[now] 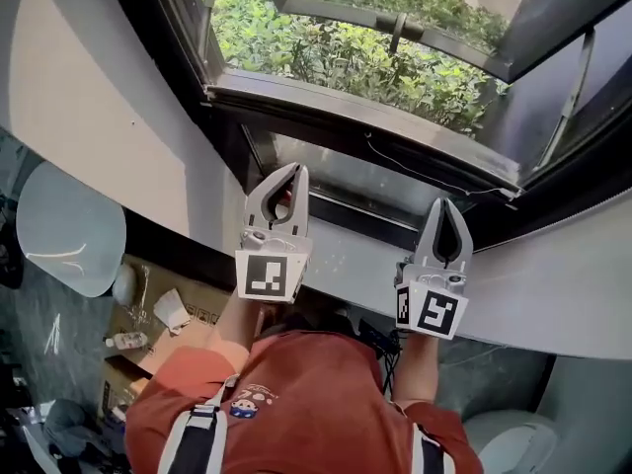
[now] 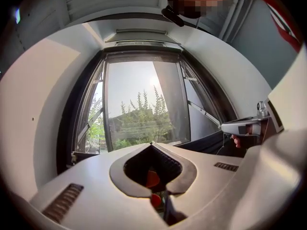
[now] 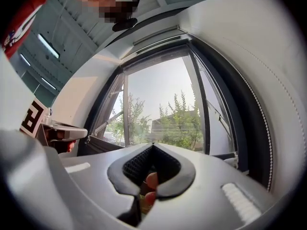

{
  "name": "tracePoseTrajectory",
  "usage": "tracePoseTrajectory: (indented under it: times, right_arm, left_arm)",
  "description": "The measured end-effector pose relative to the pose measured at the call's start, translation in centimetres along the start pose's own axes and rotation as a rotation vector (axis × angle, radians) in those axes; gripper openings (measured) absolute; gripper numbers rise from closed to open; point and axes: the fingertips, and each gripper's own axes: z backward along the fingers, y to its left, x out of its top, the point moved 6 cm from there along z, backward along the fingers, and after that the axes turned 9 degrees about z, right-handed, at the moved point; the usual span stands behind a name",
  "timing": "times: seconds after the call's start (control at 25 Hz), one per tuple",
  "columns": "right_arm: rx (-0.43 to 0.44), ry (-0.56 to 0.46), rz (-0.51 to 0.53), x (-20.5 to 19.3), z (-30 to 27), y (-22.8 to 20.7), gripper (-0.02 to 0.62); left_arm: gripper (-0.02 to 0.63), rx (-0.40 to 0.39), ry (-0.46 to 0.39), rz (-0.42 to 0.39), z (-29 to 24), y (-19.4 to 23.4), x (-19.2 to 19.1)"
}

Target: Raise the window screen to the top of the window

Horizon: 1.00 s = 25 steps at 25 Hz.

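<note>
The window [image 1: 375, 57] has a dark frame with greenery outside. A grey rail [image 1: 365, 117] runs across the bottom of its opening, and a thin cord [image 1: 415, 171] hangs just under it. Whether that rail is the screen's bar I cannot tell. My left gripper [image 1: 294, 167] points at the sill below the rail, shut with nothing in it. My right gripper [image 1: 446, 202] is held beside it to the right, also shut and holding nothing. In the left gripper view the closed tips [image 2: 151, 143] face the glass; in the right gripper view the tips [image 3: 152, 145] do the same.
A white curved ledge [image 1: 553, 284] runs under the window. Opened sashes [image 1: 553, 28] swing outward. Below on the floor lie a round white seat [image 1: 69, 230], cardboard boxes [image 1: 163, 314] and another white seat [image 1: 513, 442]. The person's red shirt [image 1: 316, 393] fills the bottom.
</note>
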Motion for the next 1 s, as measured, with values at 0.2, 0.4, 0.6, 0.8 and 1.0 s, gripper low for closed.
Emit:
tracePoseTrajectory:
  times: [0.2,0.4,0.6,0.8,1.0]
  right_arm:
    - [-0.018,0.023,0.014,-1.2,-1.0,-1.4,0.009]
    - [-0.063,0.041,0.028,-1.5,-2.5,-1.2,0.009]
    - [-0.089,0.051,0.051,-1.3,-3.7,-0.5,0.009]
    - [-0.098,0.065,0.082,-1.5,-4.3,-0.2,0.009]
    - [-0.071,0.1,0.13,-2.0,-4.7,0.1,0.009]
  left_arm:
    - [0.006,-0.02,0.002,0.007,-2.3,-0.6,-0.6]
    - [0.006,-0.065,0.014,0.02,-4.4,0.5,-1.1]
    - [0.006,-0.107,-0.002,0.023,-5.7,1.3,-1.0]
    - [0.006,-0.11,0.008,0.022,-6.2,2.1,-1.3]
    - [0.006,-0.113,0.032,-0.031,-6.6,2.4,-1.8]
